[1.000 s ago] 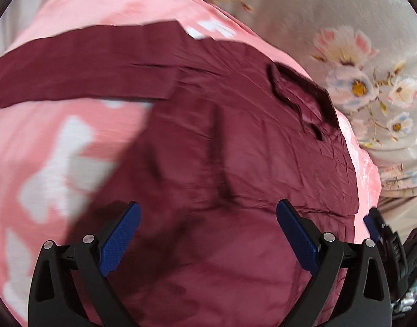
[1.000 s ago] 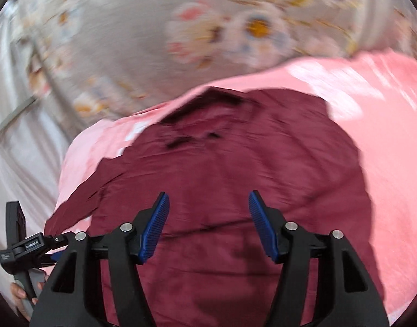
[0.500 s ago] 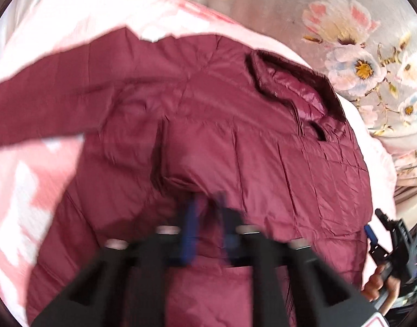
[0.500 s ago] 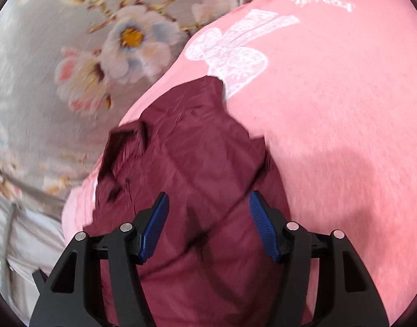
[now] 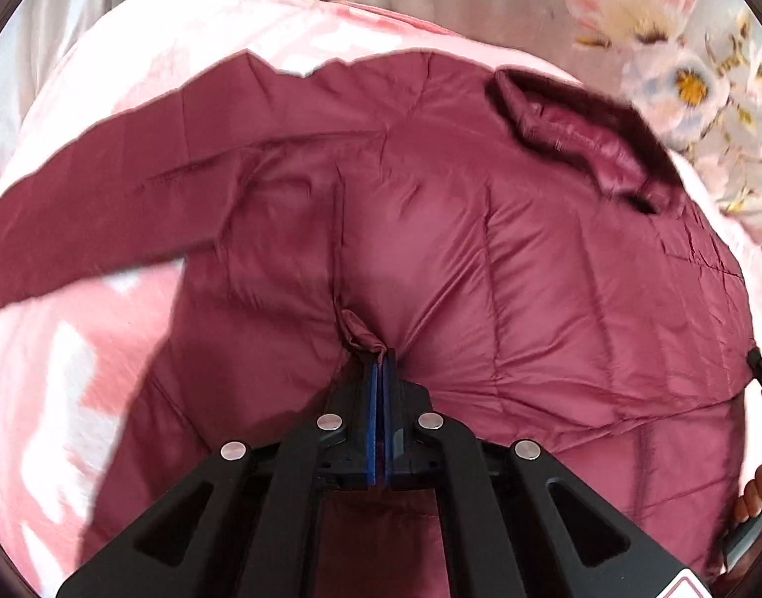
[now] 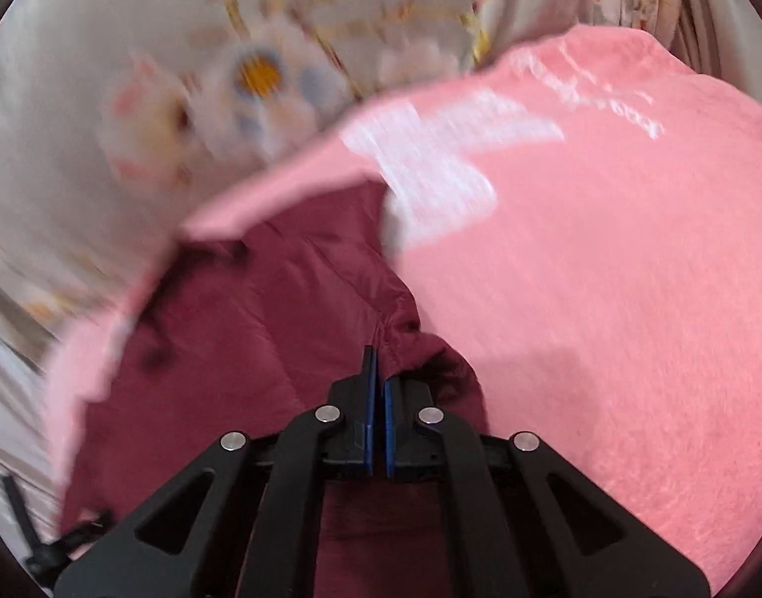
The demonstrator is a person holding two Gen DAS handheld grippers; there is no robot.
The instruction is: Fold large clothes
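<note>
A maroon quilted jacket (image 5: pixel 505 249) lies spread on a pink blanket (image 5: pixel 132 74), collar (image 5: pixel 580 134) at the far right, one sleeve (image 5: pixel 107 209) stretched out to the left. My left gripper (image 5: pixel 381 356) is shut on a pinched fold of the jacket's body near its middle. In the right wrist view the jacket (image 6: pixel 261 329) lies left of centre, and my right gripper (image 6: pixel 379 364) is shut on a bunched edge of the jacket next to the bare blanket (image 6: pixel 605 274).
A grey floral sheet (image 5: pixel 655 40) lies beyond the blanket; it also shows in the right wrist view (image 6: pixel 206 74). The other gripper and the hand holding it (image 5: pixel 759 473) show at the right edge of the left wrist view.
Both grippers were open above the jacket a second ago. Both have come down and shut on folds of the jacket. The right view swung toward the jacket's right edge.
</note>
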